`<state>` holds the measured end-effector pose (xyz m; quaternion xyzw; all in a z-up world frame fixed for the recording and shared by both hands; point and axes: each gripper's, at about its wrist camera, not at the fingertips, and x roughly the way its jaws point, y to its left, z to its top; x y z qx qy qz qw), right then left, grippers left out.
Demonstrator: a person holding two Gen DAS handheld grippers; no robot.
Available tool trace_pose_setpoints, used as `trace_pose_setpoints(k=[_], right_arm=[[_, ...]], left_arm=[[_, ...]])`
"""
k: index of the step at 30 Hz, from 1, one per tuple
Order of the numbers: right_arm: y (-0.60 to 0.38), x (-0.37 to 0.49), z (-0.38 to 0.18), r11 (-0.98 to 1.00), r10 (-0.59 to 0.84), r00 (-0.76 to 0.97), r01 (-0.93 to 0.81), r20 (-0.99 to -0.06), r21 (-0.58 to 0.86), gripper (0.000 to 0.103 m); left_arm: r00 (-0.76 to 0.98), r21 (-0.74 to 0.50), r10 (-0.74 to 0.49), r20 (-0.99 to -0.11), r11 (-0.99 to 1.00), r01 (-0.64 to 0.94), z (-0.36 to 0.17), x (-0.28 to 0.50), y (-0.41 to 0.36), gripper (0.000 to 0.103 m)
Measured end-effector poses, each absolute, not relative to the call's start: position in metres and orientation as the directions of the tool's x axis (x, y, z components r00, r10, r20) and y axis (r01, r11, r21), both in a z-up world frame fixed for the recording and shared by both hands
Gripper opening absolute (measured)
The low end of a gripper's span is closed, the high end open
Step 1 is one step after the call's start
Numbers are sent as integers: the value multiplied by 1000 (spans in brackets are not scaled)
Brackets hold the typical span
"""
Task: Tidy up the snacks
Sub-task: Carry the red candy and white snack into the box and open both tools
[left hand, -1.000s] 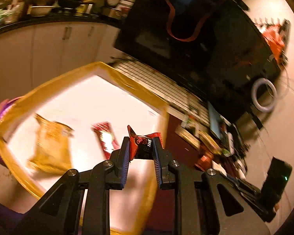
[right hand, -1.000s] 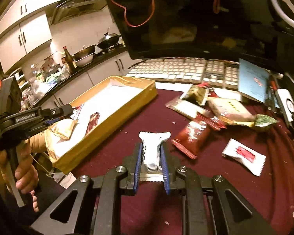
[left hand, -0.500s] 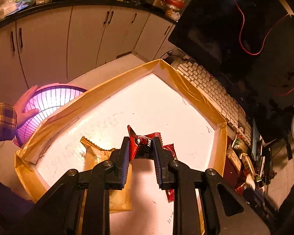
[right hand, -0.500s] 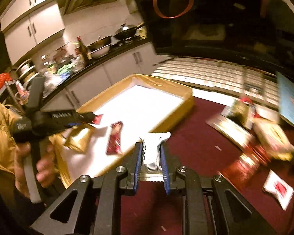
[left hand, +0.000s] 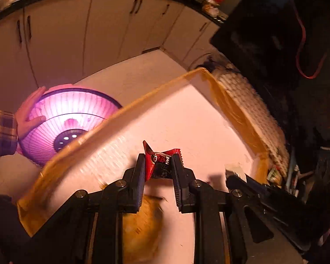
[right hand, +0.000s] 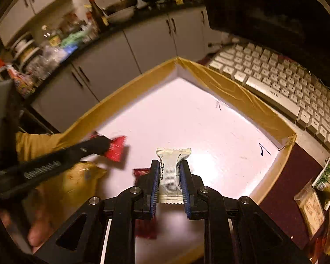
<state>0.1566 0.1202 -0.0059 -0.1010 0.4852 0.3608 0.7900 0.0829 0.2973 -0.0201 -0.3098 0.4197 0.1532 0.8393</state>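
Two snack packets were clenched, one in each tool. The left gripper (left hand: 158,167) had its jaws closed on a red packet (left hand: 159,161), crumpled between the pads with its torn-looking corners sticking out past the tips. The right gripper (right hand: 169,177) had its jaws closed on a white packet (right hand: 171,171), standing upright between the blue pads (right hand: 154,183), its crimped ends showing above and below them.

Both pairs of jaws pointed down over a shallow box (right hand: 242,96) with a white floor and tan taped walls. Just under the right jaws lay a dark red packet (right hand: 140,172), partly hidden by them; to their left a yellow bag (right hand: 77,180) lay on the box floor, blurred. Below the left jaws the same yellow bag showed as a smear.

Farther out, right of the box, a white keyboard (right hand: 281,81) sat on the table (right hand: 297,171), covered in a maroon cloth, with more snacks (right hand: 312,206) near the right edge. Beyond the box's left wall, a hand (left hand: 29,114) rested on a glowing pink heater (left hand: 66,121).
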Motion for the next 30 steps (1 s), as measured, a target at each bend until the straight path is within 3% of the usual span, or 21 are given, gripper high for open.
trace_pose_setpoints(k=[7,15,25,28,30], right_arm=[[125,154,-15,729,425,301,-673,-853,125,19],[130,152,-21,729,384,322,-681,-866,70,19],[123,154,-21,731,417,313,-673,-853,111,22],[97,151,-2,746,501,320,-631,-804,214,33],[74,142,13,745,552,343,-612,-760,265,42]], left_arm=[[565,-370,-18,-825,773,-516,-26,78,296,29],[562,-160,163,-811,862,-481,-12,71,263,29],[575,-173,150,-804,866,-469,-4,48,262,29],[613,-186,154,-775,872,-453,6,33,251,30],[647,-198,144,-749,883,-426,14,22,240,42]])
